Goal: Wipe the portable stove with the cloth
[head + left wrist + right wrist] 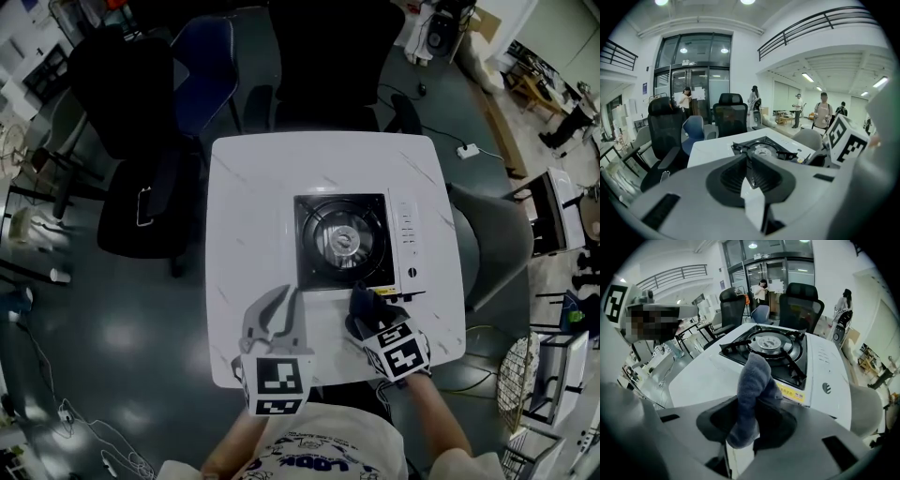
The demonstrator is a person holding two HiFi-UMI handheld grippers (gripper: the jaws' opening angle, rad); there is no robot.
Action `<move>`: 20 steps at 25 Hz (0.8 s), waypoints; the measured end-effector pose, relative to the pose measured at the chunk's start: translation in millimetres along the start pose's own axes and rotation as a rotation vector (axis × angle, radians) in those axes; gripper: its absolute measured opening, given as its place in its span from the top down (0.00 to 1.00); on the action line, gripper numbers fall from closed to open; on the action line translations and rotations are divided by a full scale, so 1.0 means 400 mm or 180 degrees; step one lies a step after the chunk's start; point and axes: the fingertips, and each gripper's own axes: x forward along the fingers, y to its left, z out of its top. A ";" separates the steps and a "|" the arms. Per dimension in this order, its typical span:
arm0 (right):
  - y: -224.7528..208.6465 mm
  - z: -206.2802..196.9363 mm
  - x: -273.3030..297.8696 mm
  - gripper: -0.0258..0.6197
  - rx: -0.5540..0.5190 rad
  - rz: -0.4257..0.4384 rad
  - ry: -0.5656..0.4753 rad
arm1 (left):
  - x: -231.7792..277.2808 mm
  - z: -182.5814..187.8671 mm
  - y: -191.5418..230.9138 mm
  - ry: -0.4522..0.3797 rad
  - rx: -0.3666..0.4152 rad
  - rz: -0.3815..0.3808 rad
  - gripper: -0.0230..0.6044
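Cloth gripped, wiping not yet begun.
My left gripper [277, 317] is clenched on nothing over the table [244, 216]; my right gripper [367, 311] pinches the cloth [752, 390] by the stove [408, 239] front edge. I judge the whole wipe remains.
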 end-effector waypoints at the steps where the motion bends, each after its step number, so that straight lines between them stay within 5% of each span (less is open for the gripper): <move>1: 0.005 -0.004 0.012 0.79 -0.0015 0.0005 0.0032 | -0.004 -0.006 0.006 0.0009 -0.0013 0.0022 0.89; 20: 0.070 0.018 0.110 0.79 -0.0182 0.0072 0.0179 | -0.060 -0.068 0.108 0.0071 -0.0220 0.0338 0.89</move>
